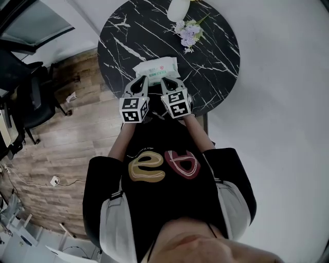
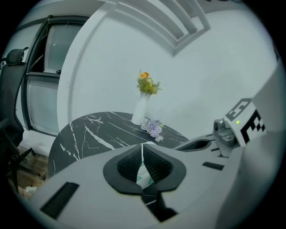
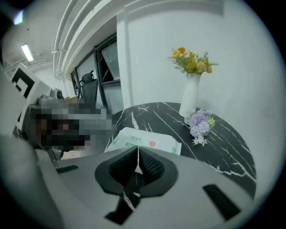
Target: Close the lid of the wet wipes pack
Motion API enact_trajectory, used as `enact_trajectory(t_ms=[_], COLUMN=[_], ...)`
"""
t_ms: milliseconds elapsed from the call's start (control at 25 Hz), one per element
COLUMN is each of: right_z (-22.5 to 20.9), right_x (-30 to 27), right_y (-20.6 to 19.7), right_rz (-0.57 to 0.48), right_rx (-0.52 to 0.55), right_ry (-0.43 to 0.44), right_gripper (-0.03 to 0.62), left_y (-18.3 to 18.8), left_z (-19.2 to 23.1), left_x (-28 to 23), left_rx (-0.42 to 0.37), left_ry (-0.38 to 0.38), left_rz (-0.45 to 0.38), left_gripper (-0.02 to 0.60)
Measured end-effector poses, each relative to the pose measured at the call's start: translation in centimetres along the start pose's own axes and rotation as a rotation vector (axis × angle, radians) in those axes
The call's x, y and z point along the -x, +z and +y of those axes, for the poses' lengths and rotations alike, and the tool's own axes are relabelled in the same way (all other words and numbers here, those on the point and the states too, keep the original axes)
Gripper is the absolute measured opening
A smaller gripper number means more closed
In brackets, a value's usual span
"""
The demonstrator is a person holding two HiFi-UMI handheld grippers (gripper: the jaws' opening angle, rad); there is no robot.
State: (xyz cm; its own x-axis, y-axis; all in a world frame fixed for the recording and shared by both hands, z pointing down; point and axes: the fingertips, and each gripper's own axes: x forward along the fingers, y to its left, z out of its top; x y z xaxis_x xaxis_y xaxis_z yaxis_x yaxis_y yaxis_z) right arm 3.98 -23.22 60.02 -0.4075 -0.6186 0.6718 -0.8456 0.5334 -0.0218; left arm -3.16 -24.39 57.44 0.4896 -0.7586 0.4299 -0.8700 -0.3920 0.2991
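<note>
The wet wipes pack (image 1: 156, 68), white with green print, lies flat on the near part of the round black marble table (image 1: 123, 36). Its lid cannot be made out from here. My left gripper (image 1: 140, 82) hangs just short of the pack's near left edge, and my right gripper (image 1: 170, 81) just short of its near right edge. Both are shut with nothing between the jaws. In the right gripper view the pack (image 3: 145, 140) sits directly beyond the shut right gripper (image 3: 137, 156). In the left gripper view a sliver of the pack (image 2: 142, 176) shows below the shut left gripper (image 2: 142, 154).
A white vase (image 1: 178, 8) with yellow flowers stands at the table's far edge, with a purple flower sprig (image 1: 188, 34) lying in front of it. A black office chair (image 1: 31, 97) stands on the wooden floor to the left. White walls lie behind the table.
</note>
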Motion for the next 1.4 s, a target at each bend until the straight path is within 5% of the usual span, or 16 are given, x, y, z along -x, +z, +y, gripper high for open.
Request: enact_trajectory(t_ms=[720,1400], right_z=[0.9,2.2], right_x=[9.5,12.2], right_y=[3.7,4.9], right_rz=[-0.31,-0.381], right_rx=[-0.084,-0.061], right_ry=[-0.134,-0.257], right_gripper=[0.041,0.011], left_y=[5.0,5.7], left_z=[-4.5,-5.5], left_x=[6.2,8.0], left_rx=[-0.144,-0.228], left_ry=[-0.098,-0.174], left_rz=[-0.17,-0.183], left_gripper=[0.025,0.025])
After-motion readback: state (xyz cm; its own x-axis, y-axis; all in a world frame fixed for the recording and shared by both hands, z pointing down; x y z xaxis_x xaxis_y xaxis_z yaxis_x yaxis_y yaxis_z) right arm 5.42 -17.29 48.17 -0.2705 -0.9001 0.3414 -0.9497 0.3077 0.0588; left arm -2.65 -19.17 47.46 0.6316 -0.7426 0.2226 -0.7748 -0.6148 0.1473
